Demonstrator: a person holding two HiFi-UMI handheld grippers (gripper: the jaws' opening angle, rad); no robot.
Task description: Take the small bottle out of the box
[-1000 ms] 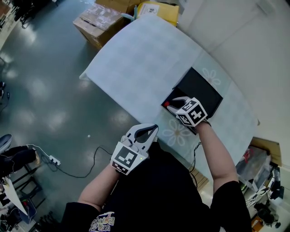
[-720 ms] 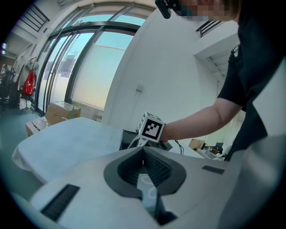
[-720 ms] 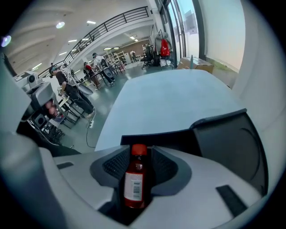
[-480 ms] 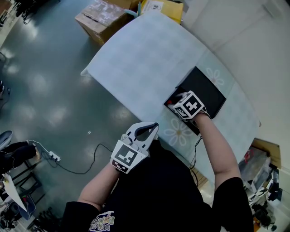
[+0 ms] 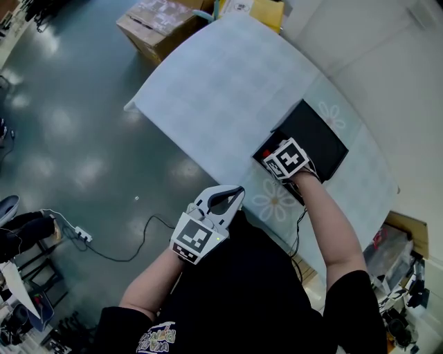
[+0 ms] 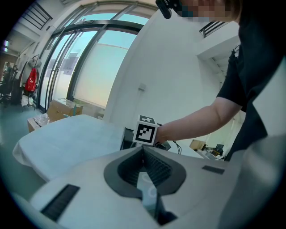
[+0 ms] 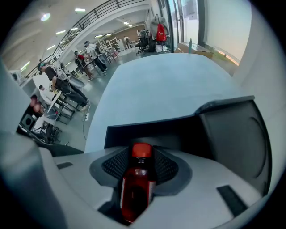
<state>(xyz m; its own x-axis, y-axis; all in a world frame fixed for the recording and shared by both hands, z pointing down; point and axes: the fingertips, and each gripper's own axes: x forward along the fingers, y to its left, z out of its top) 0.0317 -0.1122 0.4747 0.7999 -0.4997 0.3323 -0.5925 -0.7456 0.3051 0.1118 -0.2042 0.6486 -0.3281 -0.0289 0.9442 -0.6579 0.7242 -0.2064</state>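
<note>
A small red bottle [image 7: 136, 188] with a red cap lies in the open black box [image 5: 325, 138] on the white table [image 5: 221, 90]. My right gripper [image 5: 267, 156] points steeply down into the box's near-left end. In the right gripper view, its jaws [image 7: 141, 154] have just been opening and now stand wide on either side of the bottle; I see no squeeze on it. My left gripper [image 5: 237, 191] hangs off the table's near edge above the floor, tips together and empty. The left gripper view shows those shut tips [image 6: 143, 150] level, aimed toward the right hand's marker cube [image 6: 146, 132].
The box's raised lid [image 7: 232, 134] stands to the right of the bottle. Cardboard boxes [image 5: 163, 24] and a yellow package [image 5: 266, 8] sit on the floor beyond the table's far end. A cable and power strip [image 5: 83, 242] lie on the floor at left.
The right gripper has sunk lower into the box's near-left end and tipped more steeply down. The left gripper has stayed where it was.
</note>
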